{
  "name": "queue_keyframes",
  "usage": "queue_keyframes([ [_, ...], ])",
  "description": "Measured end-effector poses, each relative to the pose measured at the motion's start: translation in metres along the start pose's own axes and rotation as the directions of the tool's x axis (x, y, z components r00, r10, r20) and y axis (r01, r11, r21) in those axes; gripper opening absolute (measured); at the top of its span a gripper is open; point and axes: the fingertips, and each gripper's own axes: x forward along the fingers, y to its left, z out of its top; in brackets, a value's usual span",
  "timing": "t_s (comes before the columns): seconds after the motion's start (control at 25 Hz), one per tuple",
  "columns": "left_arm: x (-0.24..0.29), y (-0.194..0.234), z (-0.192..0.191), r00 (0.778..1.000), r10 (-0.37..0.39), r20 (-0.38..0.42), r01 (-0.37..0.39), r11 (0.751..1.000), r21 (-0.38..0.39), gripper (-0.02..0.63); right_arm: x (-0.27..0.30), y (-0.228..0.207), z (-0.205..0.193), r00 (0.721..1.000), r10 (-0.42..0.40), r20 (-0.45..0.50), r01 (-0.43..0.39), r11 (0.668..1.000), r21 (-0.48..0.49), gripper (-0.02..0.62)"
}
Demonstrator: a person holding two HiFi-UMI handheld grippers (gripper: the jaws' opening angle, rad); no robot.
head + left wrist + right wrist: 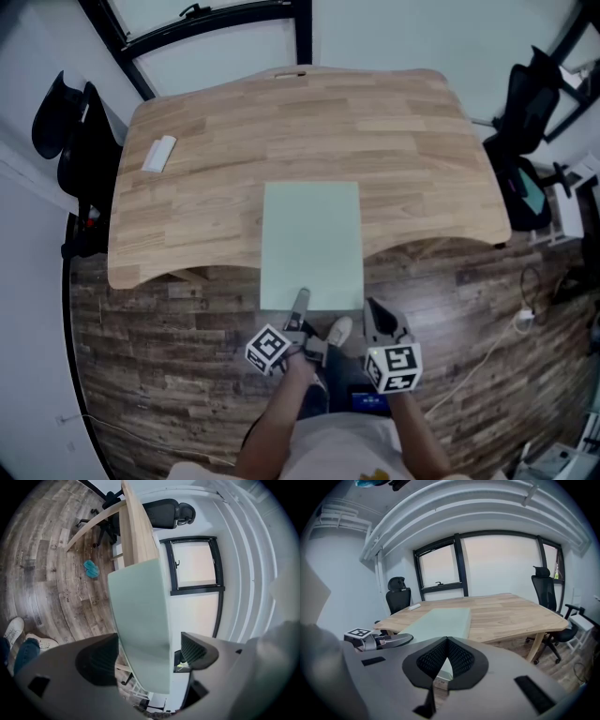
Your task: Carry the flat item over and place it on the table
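A pale green flat board point(311, 239) lies on the wooden table point(187, 216), and its near end juts out past the table's front edge. My left gripper point(300, 302) is at that near edge. In the left gripper view the board point(138, 606) passes between the two jaws of the left gripper point(149, 645); they stand wide, with a gap showing on the right side. My right gripper point(377, 317) hangs just right of the board's near corner. Its pads point(459, 656) meet with nothing between them, and the board point(440, 619) lies ahead of it.
A small white object point(158, 154) lies at the table's far left. Black office chairs stand at the left point(70, 141) and the right point(525, 103). A white cable point(487, 352) runs over the wood floor. The person's shoe point(339, 330) is below the board.
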Motion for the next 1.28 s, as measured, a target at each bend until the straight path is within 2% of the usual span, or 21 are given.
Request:
queue_keyframes([
  [0.56,-0.016,0.001,-0.007,1.0,-0.009,-0.019,0.009,1.0,0.007,0.397,-0.012,0.01,-0.005,1.0,-0.002,0.005,0.002,1.0,0.002,-0.003],
  [0.8,-0.025,-0.005,-0.007,0.999,-0.035,-0.016,0.036,0.998,0.049,0.397,-0.018,0.014,-0.006,1.0,0.0,0.013,0.0,1.0,0.004,-0.003],
  [1.12,-0.036,0.0,-0.011,0.999,0.006,-0.045,-0.003,0.998,0.07,0.397,-0.026,0.019,-0.011,1.0,-0.005,0.014,0.005,1.0,0.006,-0.003],
  [1.28,-0.04,-0.003,-0.008,0.999,-0.012,-0.032,0.015,0.994,0.105,0.371,-0.028,0.02,-0.012,1.0,-0.008,0.016,0.008,1.0,0.008,-0.003],
])
